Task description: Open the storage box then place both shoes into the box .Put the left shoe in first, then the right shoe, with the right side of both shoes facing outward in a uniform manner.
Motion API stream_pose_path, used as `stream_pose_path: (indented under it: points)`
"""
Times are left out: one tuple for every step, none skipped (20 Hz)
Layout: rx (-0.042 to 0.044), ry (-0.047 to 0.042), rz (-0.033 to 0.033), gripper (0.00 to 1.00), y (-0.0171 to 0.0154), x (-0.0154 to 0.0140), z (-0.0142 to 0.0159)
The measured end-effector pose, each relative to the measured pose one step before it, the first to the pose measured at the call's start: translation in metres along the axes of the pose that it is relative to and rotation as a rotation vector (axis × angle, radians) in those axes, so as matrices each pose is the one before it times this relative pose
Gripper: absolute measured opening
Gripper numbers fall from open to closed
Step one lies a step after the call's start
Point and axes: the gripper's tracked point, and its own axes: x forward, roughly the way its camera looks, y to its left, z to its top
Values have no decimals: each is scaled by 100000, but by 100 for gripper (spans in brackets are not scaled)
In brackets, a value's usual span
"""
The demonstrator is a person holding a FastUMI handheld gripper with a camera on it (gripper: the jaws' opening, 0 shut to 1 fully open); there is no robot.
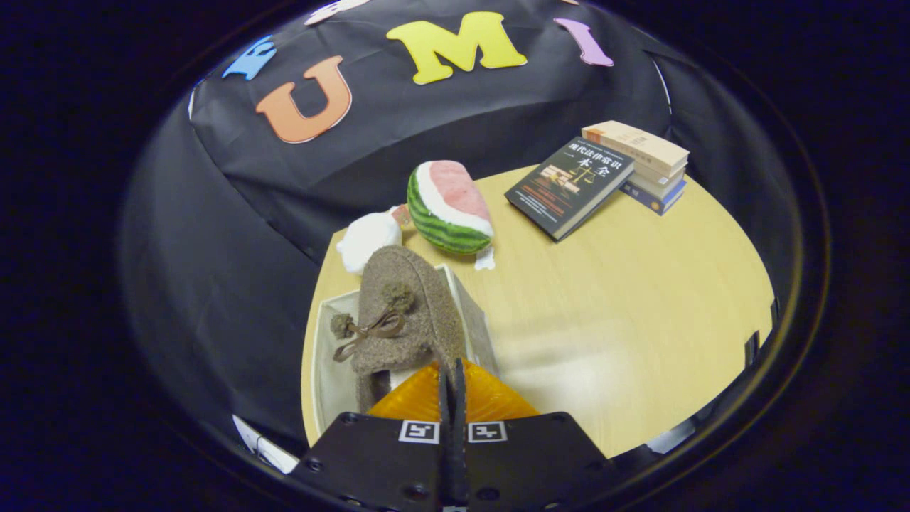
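The jaws are clenched on the heel edge of the shoe [405, 313], holding it toe-up over the open box [328, 370] on the worktop [625, 306], probably for lowering it in.

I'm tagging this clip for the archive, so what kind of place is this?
Probably a staged recording booth, not a lived-in room: black cloth wall behind a light wooden table set with props, a watermelon plush and stacked books. The gripper is shut, pinching a brown shoe over the box.

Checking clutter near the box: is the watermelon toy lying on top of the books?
No. The watermelon toy rests on the table beside the dark book, beyond the shoe.
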Motion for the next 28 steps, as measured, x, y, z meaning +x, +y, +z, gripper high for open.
stream_pose_path:
  points:
    - [-586, 649, -549, 0, 286, 234, -382]
    - [-847, 230, -503, 0, 270, 264, -445]
    - [292, 667, -292, 0, 363, 240, -596]
    - [599, 307, -374, 0, 177, 203, -467]
    - [-5, -126, -1000, 0, -14, 83, -286]
    - [-127, -642, -2087, 0, -279, 98, -224]
    - [-91, -483, -2162, 0, -246, 55, -178]
    - [-517, -424, -2946, 0, -390, 103, -418]
    - [-848, -186, -2122, 0, -206, 108, -477]
    - [-640, 259, -1226, 0, -79, 186, -232]
    - [-696, -13, 965, 1, 356, 207, -278]
    - [-1070, 70, 1479, 5, 426, -54, -300]
    - [-1416, -1398, 429, 10, 187, -208, 151]
    - [-1631, -1874, 189, 14, 29, -252, 409]
    - [-1678, -1701, 239, 16, 38, -447, 484]
    - [-1212, -1653, 1429, 22, 245, -398, 315]
    - [-1254, -1990, 970, 29, -26, -771, 583]
    - [-1534, -3479, 246, 38, -298, -886, 929]
    - [-1812, -4262, -124, 48, -475, -749, 1059]
    - [-2233, -3931, -328, 57, -621, -873, 920]
    - [-2208, -3551, -131, 67, -666, -844, 902]
    - [-1660, -3418, -453, 76, -798, -832, 899]
    - [-1198, -3154, -232, 80, -863, -802, 855]
    - [-817, -3429, -563, 88, -777, -734, 965]
    - [-489, -3183, -556, 90, -823, -562, 1036]
    - [-566, -2652, -578, 92, -705, -579, 858]
    - [-362, -2138, -684, 93, -640, -440, 821]
    - [-411, -2396, -844, 95, -668, -545, 882]
